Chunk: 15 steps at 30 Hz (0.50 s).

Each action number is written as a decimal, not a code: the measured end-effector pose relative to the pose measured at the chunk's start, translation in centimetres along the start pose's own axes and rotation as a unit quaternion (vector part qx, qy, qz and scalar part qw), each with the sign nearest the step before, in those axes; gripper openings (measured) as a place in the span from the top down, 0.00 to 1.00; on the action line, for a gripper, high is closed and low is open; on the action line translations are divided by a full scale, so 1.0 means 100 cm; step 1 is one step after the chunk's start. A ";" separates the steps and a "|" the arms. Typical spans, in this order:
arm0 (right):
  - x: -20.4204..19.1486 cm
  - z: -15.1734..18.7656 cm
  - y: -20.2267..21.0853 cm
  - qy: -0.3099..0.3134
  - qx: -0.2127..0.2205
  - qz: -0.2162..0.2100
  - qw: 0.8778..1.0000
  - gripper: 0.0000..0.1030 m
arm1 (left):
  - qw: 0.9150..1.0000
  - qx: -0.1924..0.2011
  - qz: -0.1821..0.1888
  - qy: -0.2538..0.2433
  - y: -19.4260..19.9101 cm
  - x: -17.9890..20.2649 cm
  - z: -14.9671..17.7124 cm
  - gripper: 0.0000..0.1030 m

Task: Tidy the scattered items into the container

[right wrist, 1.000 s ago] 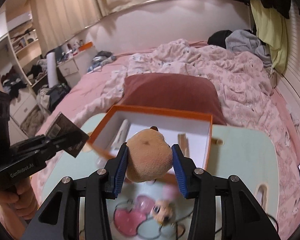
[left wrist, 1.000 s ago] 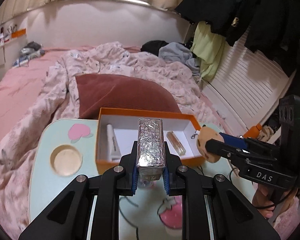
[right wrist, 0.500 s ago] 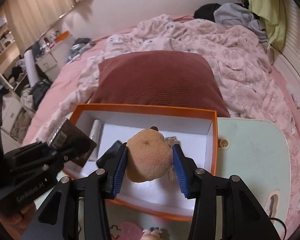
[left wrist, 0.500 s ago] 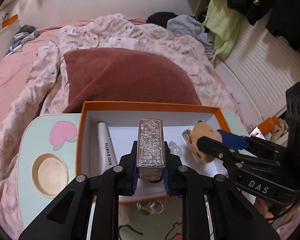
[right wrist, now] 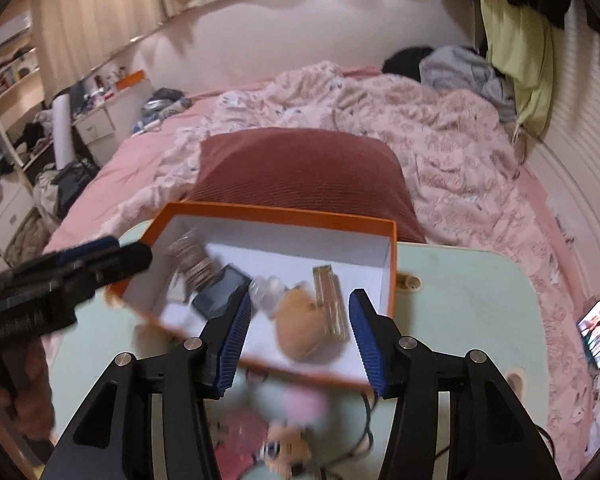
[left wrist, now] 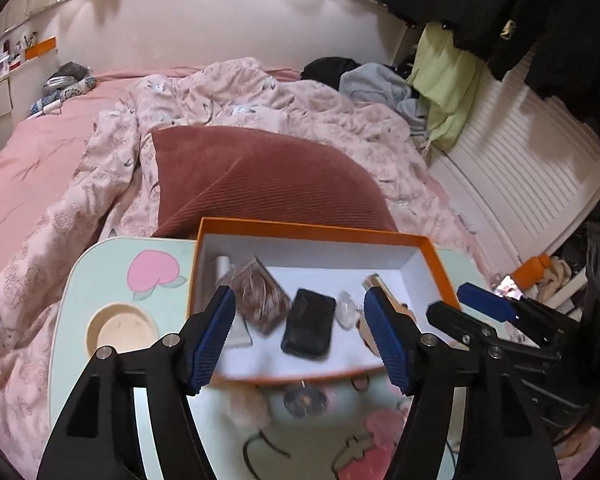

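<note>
An orange box (left wrist: 311, 227) with a white inside stands on a pale green lap table (left wrist: 100, 280); it also shows in the right wrist view (right wrist: 284, 214). My left gripper (left wrist: 300, 336) is open and empty above its near edge. The foil packet (left wrist: 260, 294) lies in the box, next to a black phone-like item (left wrist: 309, 322), a clear item (left wrist: 347, 314) and a white tube (left wrist: 223, 264). My right gripper (right wrist: 298, 334) is open and empty. The tan plush (right wrist: 300, 326) lies in the box beside a gold tube (right wrist: 329, 296).
A dark red pillow (left wrist: 268, 176) and a rumpled pink quilt (left wrist: 112, 184) lie behind the table. The table has a round cup recess (left wrist: 120, 330). Cartoon-print items and a cable (right wrist: 276, 432) lie on the near table. Clothes hang at the right.
Both grippers opened and drew back. The foil packet dropped from the left gripper into the box, and the tan plush dropped from the right gripper into the box.
</note>
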State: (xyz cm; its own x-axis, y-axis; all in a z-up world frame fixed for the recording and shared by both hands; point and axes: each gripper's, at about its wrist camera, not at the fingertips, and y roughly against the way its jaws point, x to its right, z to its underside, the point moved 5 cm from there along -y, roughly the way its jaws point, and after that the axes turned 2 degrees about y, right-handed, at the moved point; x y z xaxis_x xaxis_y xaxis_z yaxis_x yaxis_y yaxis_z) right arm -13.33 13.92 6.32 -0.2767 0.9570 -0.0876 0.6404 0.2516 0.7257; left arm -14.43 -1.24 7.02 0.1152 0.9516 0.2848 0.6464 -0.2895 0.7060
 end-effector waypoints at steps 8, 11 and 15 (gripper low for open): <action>-0.025 0.083 0.056 0.026 -0.011 -0.023 0.999 0.40 | 0.998 0.025 -0.009 -0.049 0.055 0.019 0.072 0.23; -0.024 0.115 0.053 0.021 -0.036 -0.004 0.999 0.40 | 0.998 0.018 -0.042 -0.046 0.057 0.016 0.108 0.23; -0.018 0.141 0.038 -0.004 -0.071 0.005 0.997 0.40 | 0.997 -0.023 -0.061 -0.032 0.043 0.014 0.150 0.23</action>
State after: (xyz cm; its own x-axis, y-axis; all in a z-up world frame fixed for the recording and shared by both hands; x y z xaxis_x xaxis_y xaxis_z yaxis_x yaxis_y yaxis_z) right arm -0.29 15.17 -0.40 -0.2649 0.9605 -0.0847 0.5357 0.2197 0.8153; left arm -0.13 0.41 0.74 0.0864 0.9844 0.1535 0.6228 -0.1736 0.7629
